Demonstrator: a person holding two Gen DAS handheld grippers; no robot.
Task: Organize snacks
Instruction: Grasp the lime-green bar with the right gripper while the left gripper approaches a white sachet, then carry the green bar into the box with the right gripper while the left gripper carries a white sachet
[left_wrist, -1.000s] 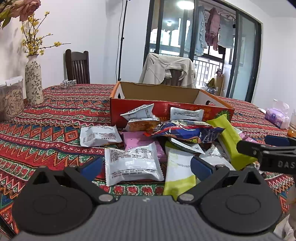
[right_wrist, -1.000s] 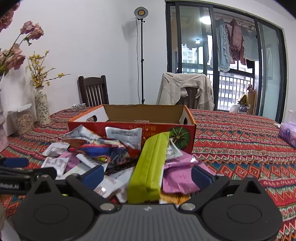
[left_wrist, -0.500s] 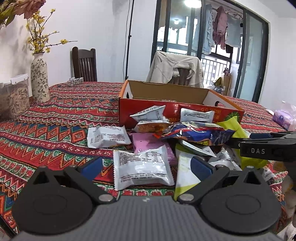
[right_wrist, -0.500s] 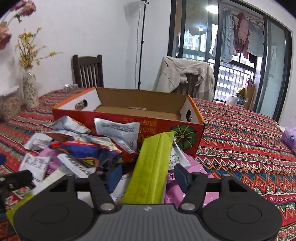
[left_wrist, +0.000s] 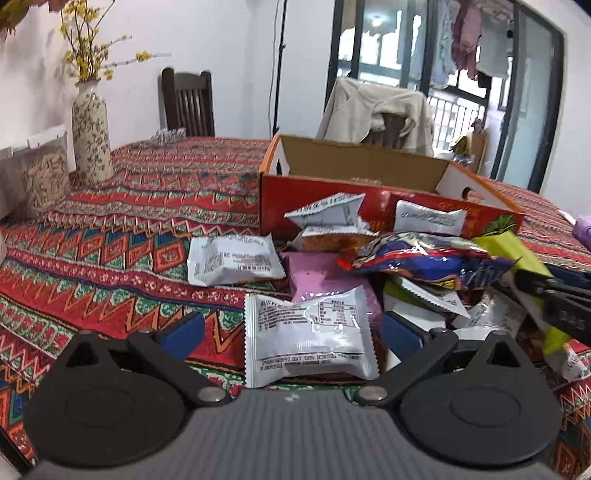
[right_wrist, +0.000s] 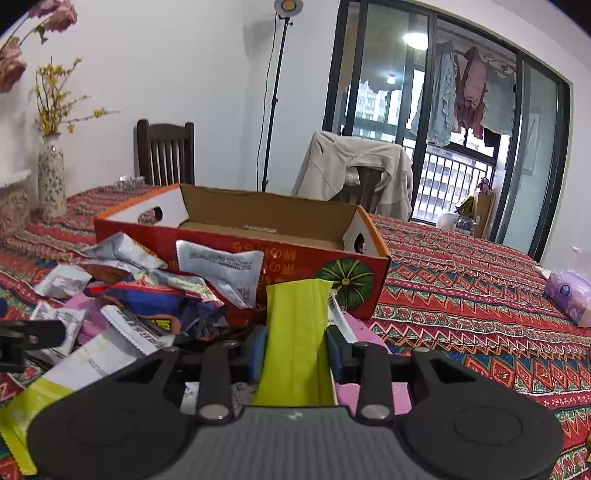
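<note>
Barely starting: right tongs (right_wrist: 295, 352) are clamping the lime-green packet (right_wrist: 295, 332), left tongs (left_wrist: 291, 330) gaping wide, cardboard box (right_wrist: 258, 221) looking empty.

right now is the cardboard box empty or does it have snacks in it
Empty as far as visible: the cardboard box shows bare floor; the snack packets lie outside, in front.

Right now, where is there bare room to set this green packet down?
The cardboard box looks empty inside. Bare tablecloth lies between the box and the tissue pack, and between the vase and the white packet. The snack pile before the box is crowded.
</note>
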